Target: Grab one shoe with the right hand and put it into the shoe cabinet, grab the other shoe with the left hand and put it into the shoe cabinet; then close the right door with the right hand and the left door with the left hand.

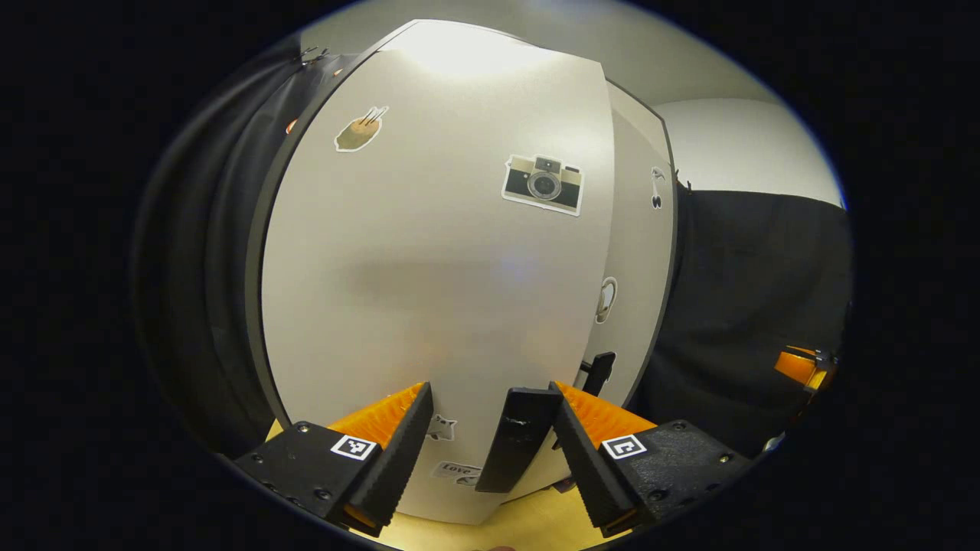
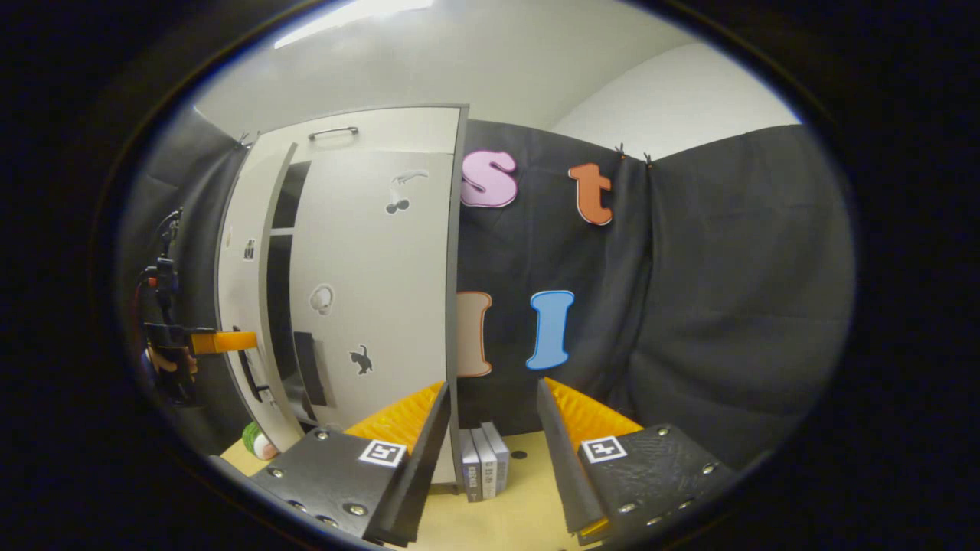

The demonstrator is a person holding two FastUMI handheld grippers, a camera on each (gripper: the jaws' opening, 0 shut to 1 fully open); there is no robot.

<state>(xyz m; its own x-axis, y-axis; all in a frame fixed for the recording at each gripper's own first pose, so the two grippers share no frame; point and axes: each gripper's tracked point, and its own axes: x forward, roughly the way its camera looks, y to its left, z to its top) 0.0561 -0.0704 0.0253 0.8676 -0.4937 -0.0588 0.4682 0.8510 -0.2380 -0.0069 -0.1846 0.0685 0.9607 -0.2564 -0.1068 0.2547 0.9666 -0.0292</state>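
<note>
The white shoe cabinet [image 2: 383,130] stands at the left in the right gripper view. Its right door [image 2: 375,291] lies flat against the front. Its left door [image 1: 429,252] is ajar, and a dark gap [image 2: 277,306] with shelf edges shows between the doors. My left gripper [image 1: 490,390] is open, close up to the left door. That door's black handle [image 1: 521,440] sits between the fingers, near the right-hand one. From the right gripper view the left gripper [image 2: 200,341] rests at the left door's face. My right gripper [image 2: 494,386] is open and holds nothing, off the cabinet's right edge.
A few upright grey boxes [image 2: 482,459] stand on the wooden floor [image 2: 521,497] by the cabinet's right corner. A green and white object [image 2: 260,442] lies at its left foot. Black cloth walls [image 2: 727,306] enclose the booth. The right door's handle [image 1: 599,373] is black.
</note>
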